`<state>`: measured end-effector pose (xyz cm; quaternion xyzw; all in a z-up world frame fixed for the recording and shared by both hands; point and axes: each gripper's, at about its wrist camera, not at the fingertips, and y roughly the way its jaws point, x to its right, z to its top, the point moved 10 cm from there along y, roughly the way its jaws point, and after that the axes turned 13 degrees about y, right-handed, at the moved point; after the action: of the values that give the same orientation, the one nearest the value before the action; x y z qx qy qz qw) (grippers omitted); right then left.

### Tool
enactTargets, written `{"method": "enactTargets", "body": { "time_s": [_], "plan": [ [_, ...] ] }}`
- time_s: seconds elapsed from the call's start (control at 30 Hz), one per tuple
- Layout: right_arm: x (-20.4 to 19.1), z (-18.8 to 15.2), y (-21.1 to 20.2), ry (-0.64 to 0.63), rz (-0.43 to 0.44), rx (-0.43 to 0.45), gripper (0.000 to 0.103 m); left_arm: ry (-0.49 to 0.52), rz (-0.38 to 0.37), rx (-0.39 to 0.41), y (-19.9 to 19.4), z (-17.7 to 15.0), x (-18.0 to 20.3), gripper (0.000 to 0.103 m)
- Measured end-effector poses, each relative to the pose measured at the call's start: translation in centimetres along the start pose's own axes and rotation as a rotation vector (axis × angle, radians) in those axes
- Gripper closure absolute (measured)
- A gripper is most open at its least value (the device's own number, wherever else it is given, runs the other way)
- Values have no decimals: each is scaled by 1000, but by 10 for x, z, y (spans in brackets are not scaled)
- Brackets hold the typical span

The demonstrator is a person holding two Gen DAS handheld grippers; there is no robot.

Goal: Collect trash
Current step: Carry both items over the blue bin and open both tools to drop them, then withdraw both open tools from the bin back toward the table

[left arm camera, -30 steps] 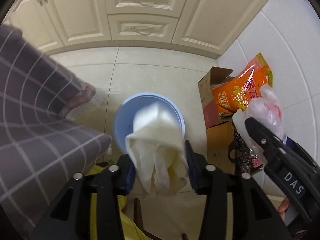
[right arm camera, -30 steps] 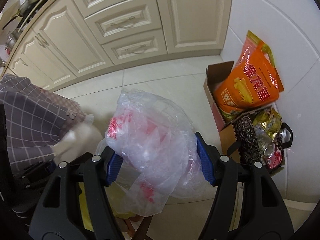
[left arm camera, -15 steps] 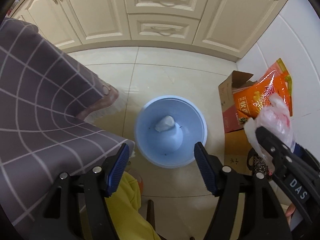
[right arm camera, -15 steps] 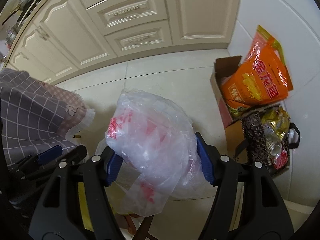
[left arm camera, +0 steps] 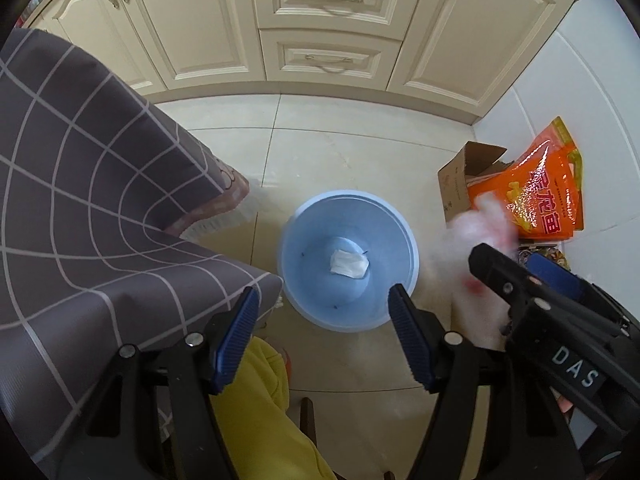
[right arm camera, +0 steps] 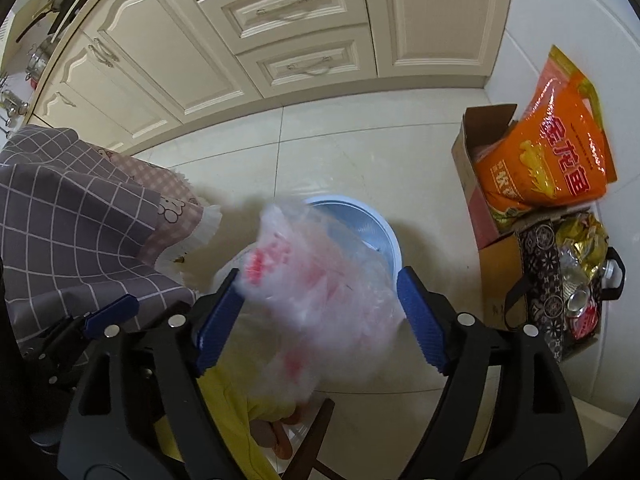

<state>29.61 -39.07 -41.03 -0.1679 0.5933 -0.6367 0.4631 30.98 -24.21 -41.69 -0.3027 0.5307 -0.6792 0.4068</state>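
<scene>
A round blue bin (left arm camera: 288, 240) stands on the tiled floor, and a crumpled white tissue (left arm camera: 349, 263) lies on its bottom. My left gripper (left arm camera: 322, 292) hangs open right above the bin with nothing between its blue pads. My right gripper (right arm camera: 319, 276) points down over the bin's near rim (right arm camera: 384, 232), and its jaws are opening. A clear plastic bag with red print (right arm camera: 320, 292) sits between them, blurred and slipping loose. In the left wrist view the same bag (left arm camera: 480, 224) is a pale blur ahead of the right gripper's fingers (left arm camera: 520, 280).
A table under a grey checked cloth (left arm camera: 80, 200) juts in on the left. By the right wall are a cardboard box (right arm camera: 468, 168) holding an orange sack (right arm camera: 560, 152) and a patterned bag of cans (right arm camera: 560, 292). Cream cabinets (left arm camera: 328, 20) run along the back. Yellow fabric (left arm camera: 260, 420) lies below.
The left gripper let go of the white tissue, which fell to the bottom of the bin. The right gripper moved over the bin, widened, and the plastic bag began to drop.
</scene>
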Motion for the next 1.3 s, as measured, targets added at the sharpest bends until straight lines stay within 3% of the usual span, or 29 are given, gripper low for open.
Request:
{"method": "enactTargets", "body": {
  "time_s": [0.73,1.3],
  "plan": [
    [30,-10,-33,16,-50,55,24,46,61,19,-8,-6,12,37],
    [50,-35,-126,50,-47,235,24,86,40,198,-96,-15,40,37]
  ]
}}
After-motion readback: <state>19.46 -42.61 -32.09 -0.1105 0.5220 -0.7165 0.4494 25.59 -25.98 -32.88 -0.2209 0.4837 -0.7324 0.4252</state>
